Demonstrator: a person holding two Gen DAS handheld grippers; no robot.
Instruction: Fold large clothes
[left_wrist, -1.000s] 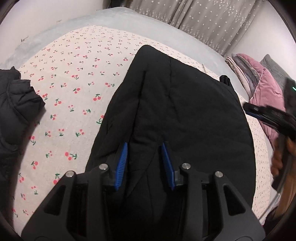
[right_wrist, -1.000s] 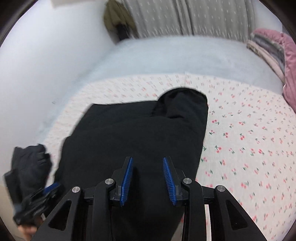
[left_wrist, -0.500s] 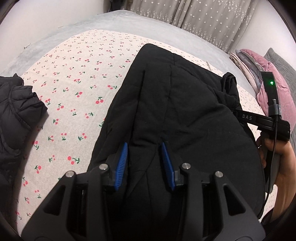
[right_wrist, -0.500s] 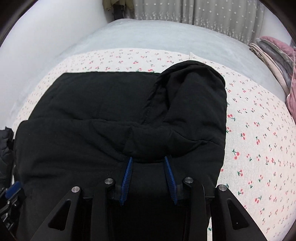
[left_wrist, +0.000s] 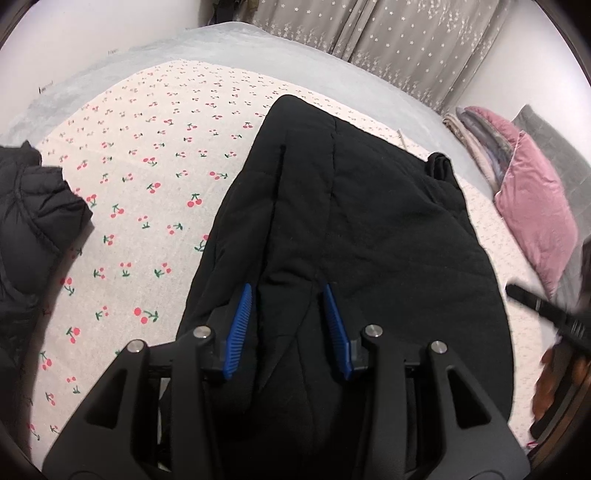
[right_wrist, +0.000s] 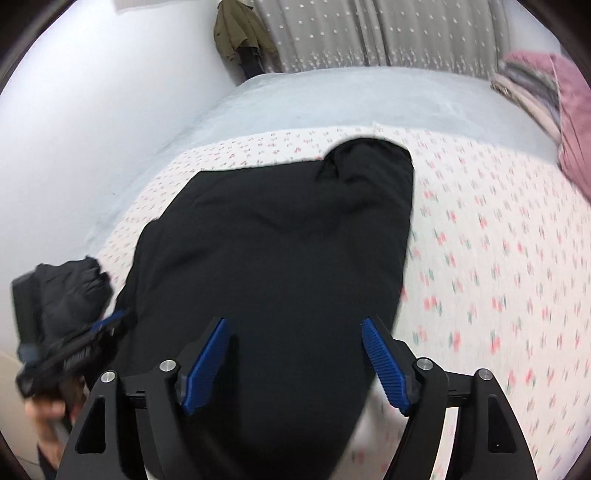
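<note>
We see the black coat (left_wrist: 369, 229) lying folded on the cherry-print sheet (left_wrist: 147, 177) | left gripper (left_wrist: 288, 317) clamps a raised fold of the coat near its closest edge | right gripper (right_wrist: 295, 354), jaws just spread wide, hangs over the coat holding nothing

A black quilted coat (left_wrist: 362, 236) lies on a cream sheet (left_wrist: 155, 206) printed with red cherries. Beyond the sheet: a pale grey blanket (right_wrist: 351, 99), star-dotted grey curtains (left_wrist: 406, 48), and a pink cushion (left_wrist: 535, 206).
</note>
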